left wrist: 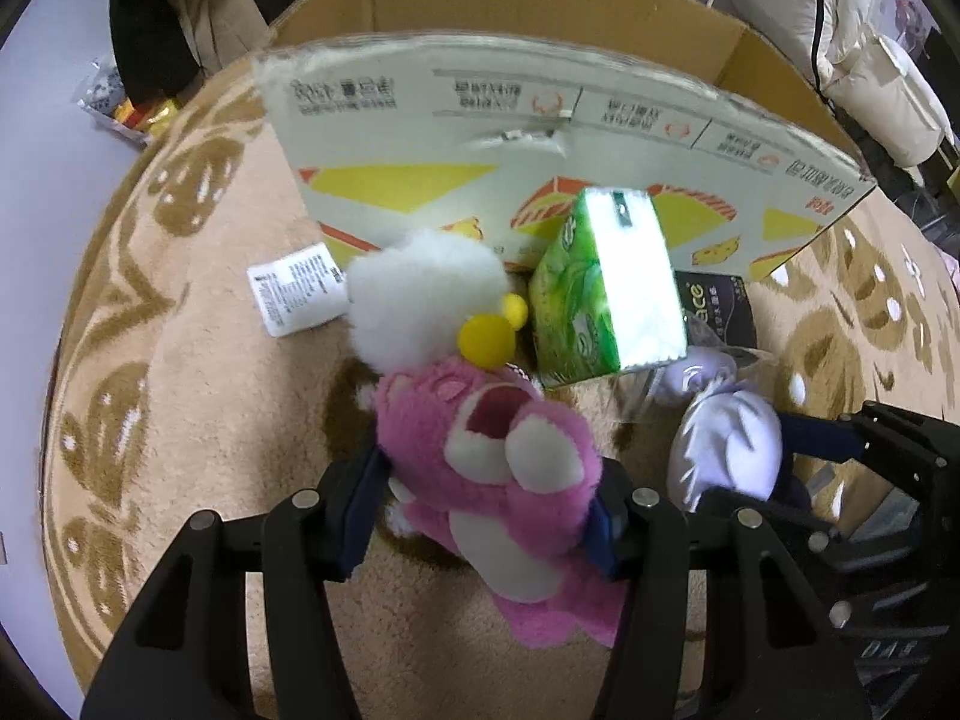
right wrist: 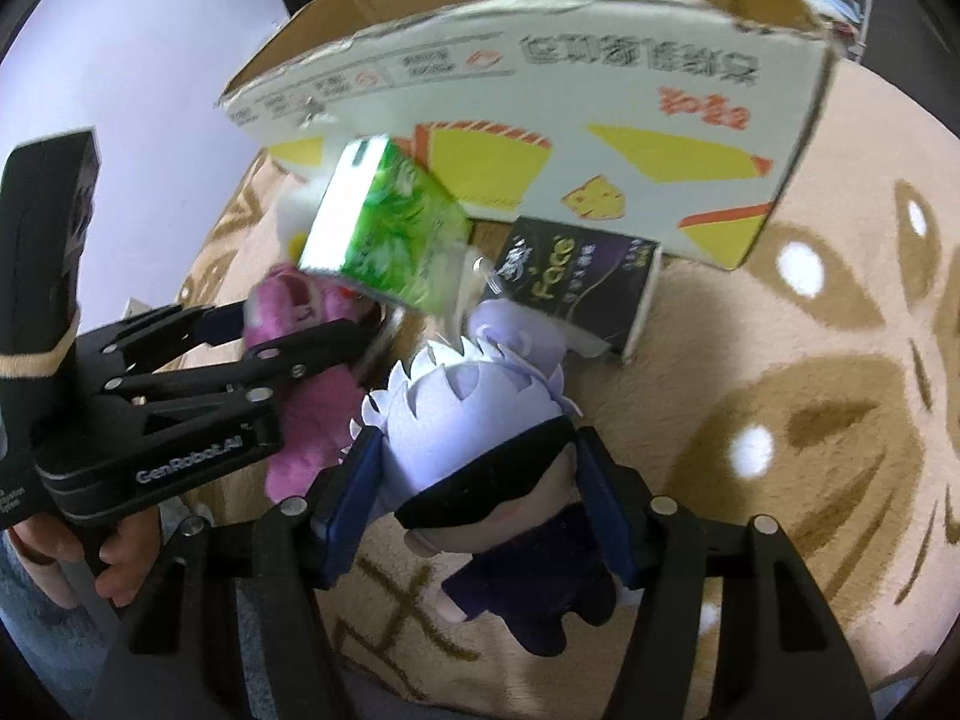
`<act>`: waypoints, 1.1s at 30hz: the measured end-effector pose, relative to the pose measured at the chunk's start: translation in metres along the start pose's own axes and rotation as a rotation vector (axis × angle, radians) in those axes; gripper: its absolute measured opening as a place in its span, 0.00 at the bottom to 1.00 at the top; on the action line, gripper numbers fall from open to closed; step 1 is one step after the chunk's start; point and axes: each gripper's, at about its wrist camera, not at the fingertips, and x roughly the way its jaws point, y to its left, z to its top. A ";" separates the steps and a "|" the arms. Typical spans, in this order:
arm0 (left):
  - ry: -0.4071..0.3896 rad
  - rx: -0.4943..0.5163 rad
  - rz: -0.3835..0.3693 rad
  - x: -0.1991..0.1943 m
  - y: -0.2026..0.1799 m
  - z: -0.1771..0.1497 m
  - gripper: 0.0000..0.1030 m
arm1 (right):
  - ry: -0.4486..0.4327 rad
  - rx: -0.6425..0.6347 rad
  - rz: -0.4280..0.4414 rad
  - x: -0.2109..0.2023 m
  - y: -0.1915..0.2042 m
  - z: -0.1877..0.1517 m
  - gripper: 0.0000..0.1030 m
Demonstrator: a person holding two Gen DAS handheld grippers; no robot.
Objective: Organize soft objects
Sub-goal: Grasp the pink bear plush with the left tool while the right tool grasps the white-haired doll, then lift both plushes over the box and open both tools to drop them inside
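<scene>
Left hand-held gripper clamped on pink plush bear (white-muzzled), right hand-held gripper clamped on white-haired doll.

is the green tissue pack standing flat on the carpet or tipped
Tipped. The green tissue pack stands tilted on one lower edge, leaning over the pink plush toward the cardboard box, not flat on the carpet.

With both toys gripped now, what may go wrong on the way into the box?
1. The green tissue pack leans tilted just beyond the pink bear; lifting may knock it over.
2. The right gripper pinches only the doll by its head, so the body may swing or slip.
3. The cardboard box wall is tall; the toys might catch on it.
</scene>
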 end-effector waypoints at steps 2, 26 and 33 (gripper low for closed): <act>-0.020 0.006 0.009 -0.006 -0.001 -0.003 0.53 | -0.022 0.011 -0.016 -0.006 -0.003 0.000 0.65; -0.588 0.018 0.164 -0.114 -0.018 -0.017 0.53 | -0.662 0.017 -0.129 -0.120 0.009 -0.014 0.65; -0.714 0.043 0.230 -0.134 -0.023 -0.019 0.53 | -0.751 -0.018 -0.168 -0.134 0.014 -0.014 0.65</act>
